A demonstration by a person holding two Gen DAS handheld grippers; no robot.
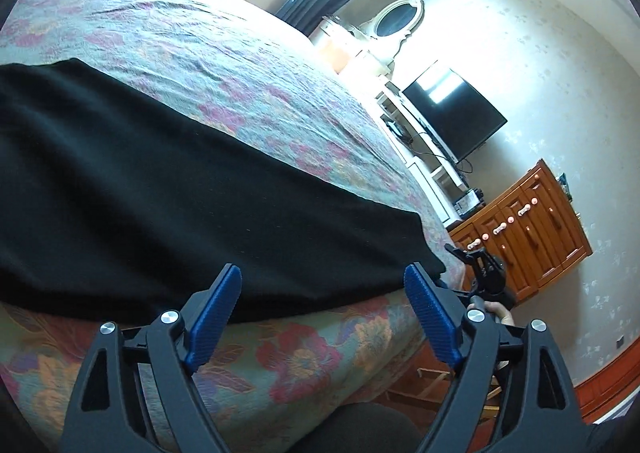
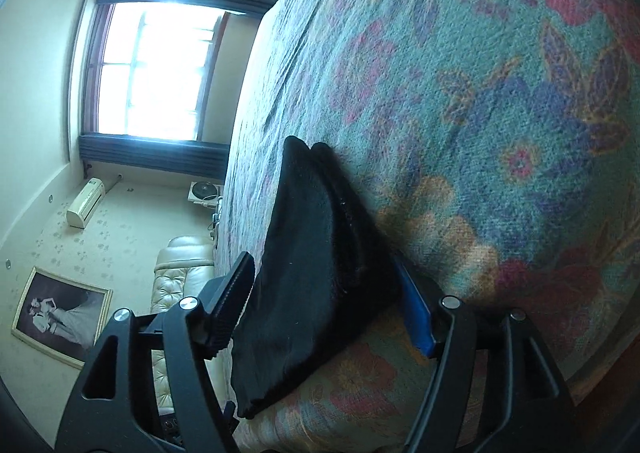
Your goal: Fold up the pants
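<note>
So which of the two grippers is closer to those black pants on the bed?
Right. The right gripper has the pants between its open fingers; the left gripper hangs open just off their near edge.

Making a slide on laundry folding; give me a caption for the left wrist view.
Open left hand-held gripper above black pants lying flat on a floral bedspread.

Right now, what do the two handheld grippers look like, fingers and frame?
Both look alike: the left gripper has black plastic linkage arms with triangular cut-outs and silver round pivot bolts, carrying two flat blue ribbed pads. The right gripper has the same black frame, silver bolts and blue pads. No cables or markings are visible.
</note>
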